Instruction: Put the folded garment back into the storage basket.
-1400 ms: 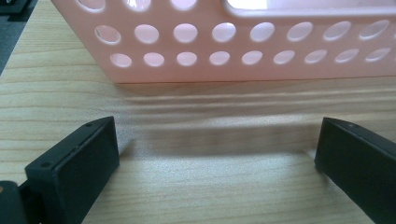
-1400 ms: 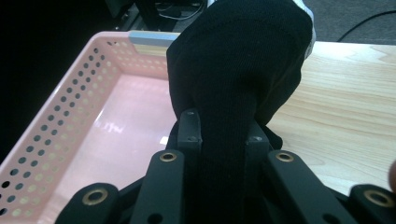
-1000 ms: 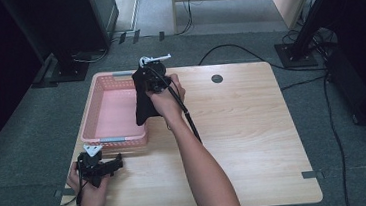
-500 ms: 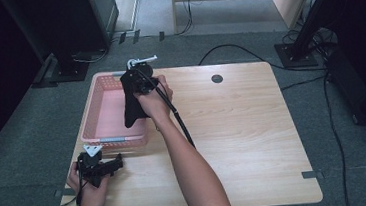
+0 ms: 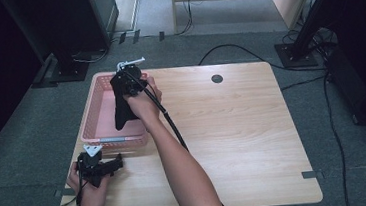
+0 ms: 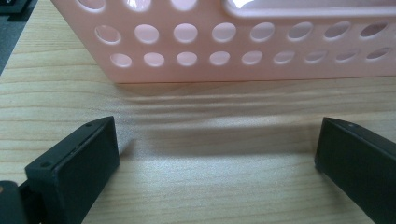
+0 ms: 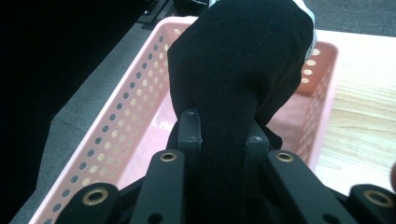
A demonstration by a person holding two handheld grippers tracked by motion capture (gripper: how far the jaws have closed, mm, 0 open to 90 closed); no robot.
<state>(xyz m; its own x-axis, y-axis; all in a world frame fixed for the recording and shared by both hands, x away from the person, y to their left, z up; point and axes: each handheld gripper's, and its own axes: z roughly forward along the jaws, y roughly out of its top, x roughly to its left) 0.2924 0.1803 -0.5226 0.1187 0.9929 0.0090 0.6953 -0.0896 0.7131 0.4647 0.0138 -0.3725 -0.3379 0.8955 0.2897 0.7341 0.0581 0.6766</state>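
Black knit cloth hangs clenched between the right gripper's jaws, held above the pink perforated basket at the upper left of the high view. At lower left, the left gripper rests on the wooden tabletop, jaws spread wide with nothing between them, facing the basket's near wall just ahead.

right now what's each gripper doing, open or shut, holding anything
Left gripper: open, empty, on the wooden table.
Right gripper: shut on the black knitted sock, above the pink perforated plastic basket.
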